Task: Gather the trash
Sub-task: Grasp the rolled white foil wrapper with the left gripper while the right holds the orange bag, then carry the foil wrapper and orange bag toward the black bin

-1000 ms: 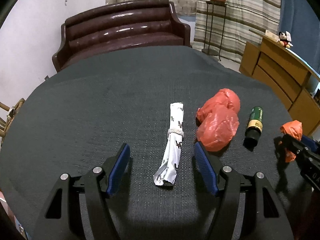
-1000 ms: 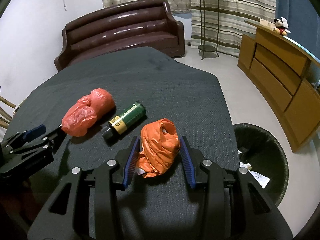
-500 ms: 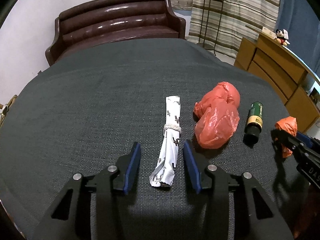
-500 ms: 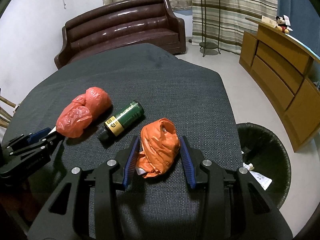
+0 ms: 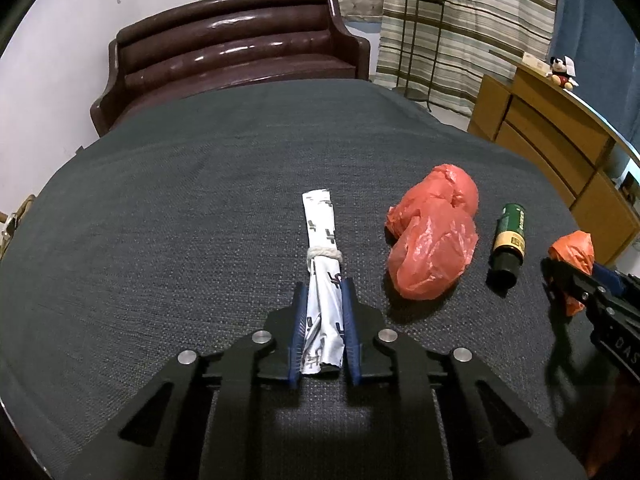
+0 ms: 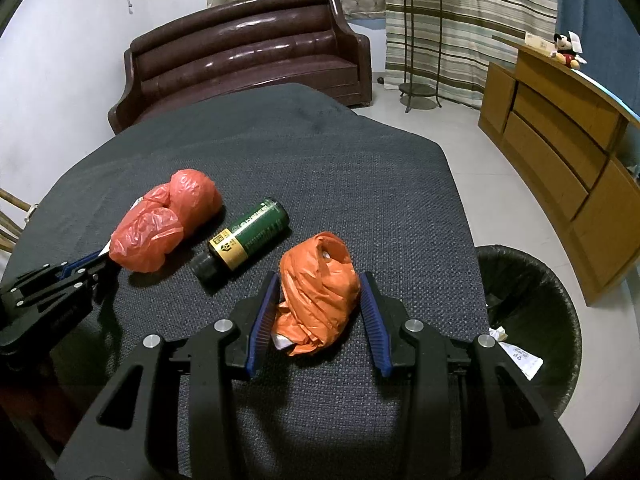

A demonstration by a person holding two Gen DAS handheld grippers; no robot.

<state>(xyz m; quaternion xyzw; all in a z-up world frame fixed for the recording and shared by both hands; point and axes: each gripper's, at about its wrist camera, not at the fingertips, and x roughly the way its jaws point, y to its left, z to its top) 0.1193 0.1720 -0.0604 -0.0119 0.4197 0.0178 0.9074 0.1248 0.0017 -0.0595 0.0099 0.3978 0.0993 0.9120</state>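
Observation:
My left gripper [image 5: 323, 292] is shut on the near end of a white printed wrapper [image 5: 322, 256] tied with string, which lies on the dark table [image 5: 180, 216]. My right gripper [image 6: 318, 280] is shut on a crumpled orange plastic bag [image 6: 318, 292], also seen in the left wrist view [image 5: 573, 249]. A red plastic bag [image 5: 434, 240] and a green bottle [image 5: 510, 236] lie between them; both show in the right wrist view, the red bag [image 6: 164, 220] and the bottle [image 6: 248, 236].
A black bin [image 6: 528, 320] with a liner and paper scraps stands on the floor right of the table. A brown sofa [image 5: 232, 60] is behind the table, a wooden cabinet [image 6: 568, 140] to the right, a plant stand [image 6: 418, 40] at the back.
My left gripper closed from wide open onto the white wrapper's near end. My right gripper stayed shut on the orange bag with little movement.

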